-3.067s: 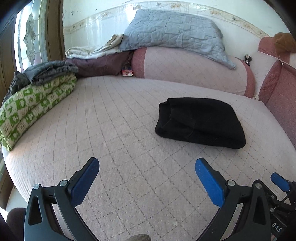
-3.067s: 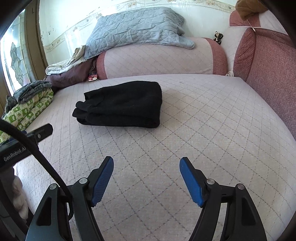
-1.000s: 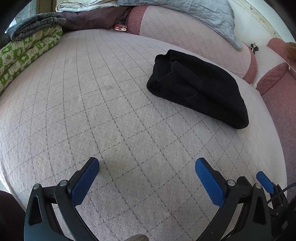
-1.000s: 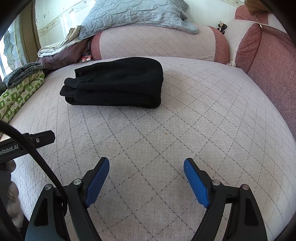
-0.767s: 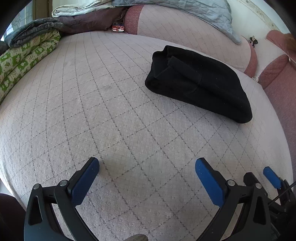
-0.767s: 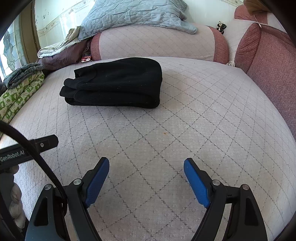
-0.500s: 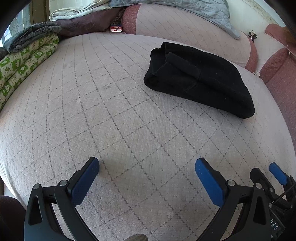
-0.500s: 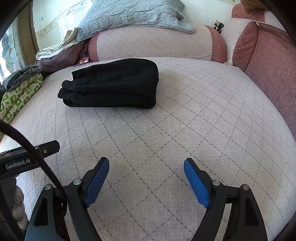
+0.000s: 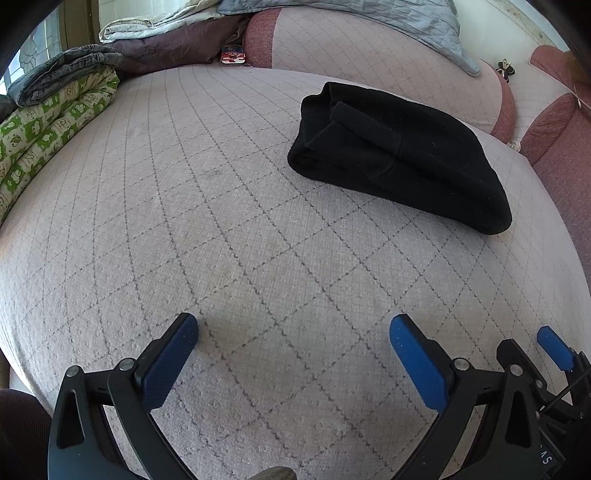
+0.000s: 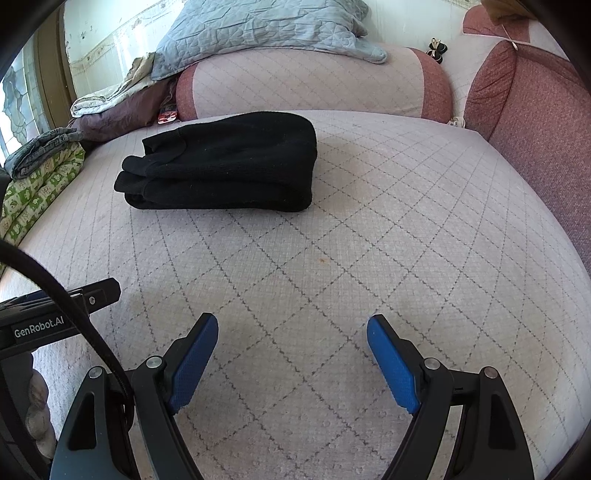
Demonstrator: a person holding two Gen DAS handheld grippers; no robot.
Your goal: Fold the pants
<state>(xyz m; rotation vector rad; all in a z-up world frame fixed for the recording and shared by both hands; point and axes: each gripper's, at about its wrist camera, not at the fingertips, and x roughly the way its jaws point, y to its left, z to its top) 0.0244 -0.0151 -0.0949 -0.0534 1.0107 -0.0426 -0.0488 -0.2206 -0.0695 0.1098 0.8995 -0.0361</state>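
The black pants (image 9: 399, 155) lie folded into a compact stack on the quilted pinkish bed (image 9: 221, 221); they also show in the right wrist view (image 10: 221, 162), left of centre. My left gripper (image 9: 293, 325) is open and empty, low over the bed, well short of the pants. My right gripper (image 10: 291, 325) is open and empty, also near the front of the bed, apart from the pants. Part of the left gripper's body (image 10: 55, 314) shows at the left of the right wrist view.
A green patterned blanket (image 9: 48, 129) with grey jeans (image 9: 62, 74) on top lies at the left edge. A bolster (image 10: 306, 85) with a pale blue quilt (image 10: 258, 29) lines the back. Red cushions (image 10: 535, 122) stand at the right.
Both grippers have drawn slightly back and shifted; the pants sit a little farther away in both views. The pants have not moved and both grippers stay open.
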